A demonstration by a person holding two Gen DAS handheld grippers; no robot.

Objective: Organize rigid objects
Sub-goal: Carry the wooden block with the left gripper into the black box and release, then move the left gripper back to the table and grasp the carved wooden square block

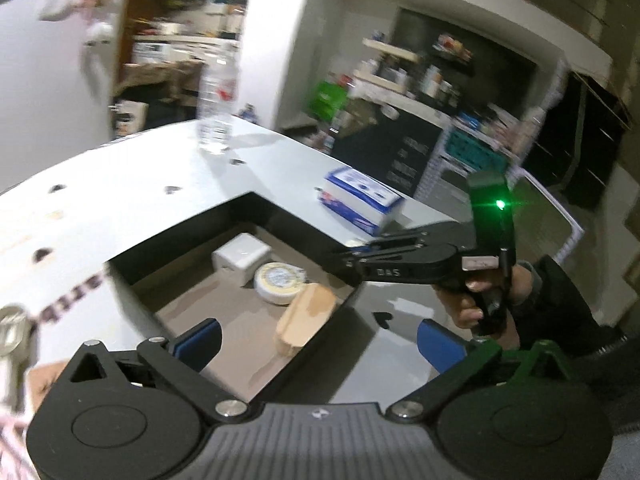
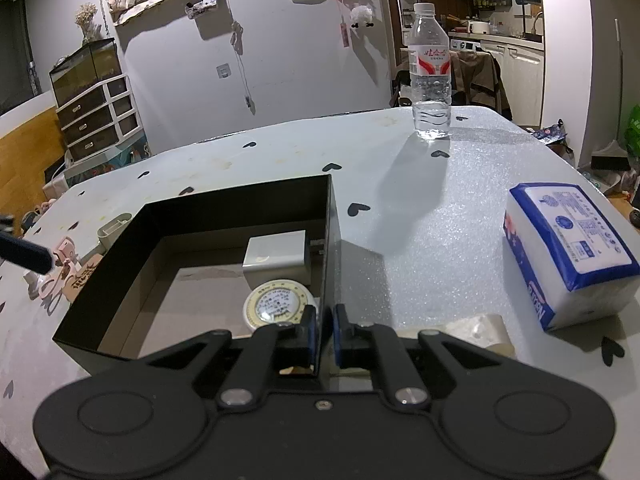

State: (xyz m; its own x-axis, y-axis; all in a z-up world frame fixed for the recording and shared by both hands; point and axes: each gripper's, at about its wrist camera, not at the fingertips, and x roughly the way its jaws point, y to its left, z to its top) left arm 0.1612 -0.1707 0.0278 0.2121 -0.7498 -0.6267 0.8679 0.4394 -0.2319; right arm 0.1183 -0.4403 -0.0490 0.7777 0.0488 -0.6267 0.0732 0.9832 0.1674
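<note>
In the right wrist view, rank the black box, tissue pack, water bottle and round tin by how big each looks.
1. black box
2. tissue pack
3. water bottle, though it stands farthest away, so its true size against the pack is unsure
4. round tin

"DAS" on right gripper (image 1: 344, 258) arm; other labels unreadable.

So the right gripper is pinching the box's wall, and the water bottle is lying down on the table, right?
Not quite. The right gripper does pinch the black box wall, but the water bottle stands upright on the table, as the right wrist view shows.
</note>
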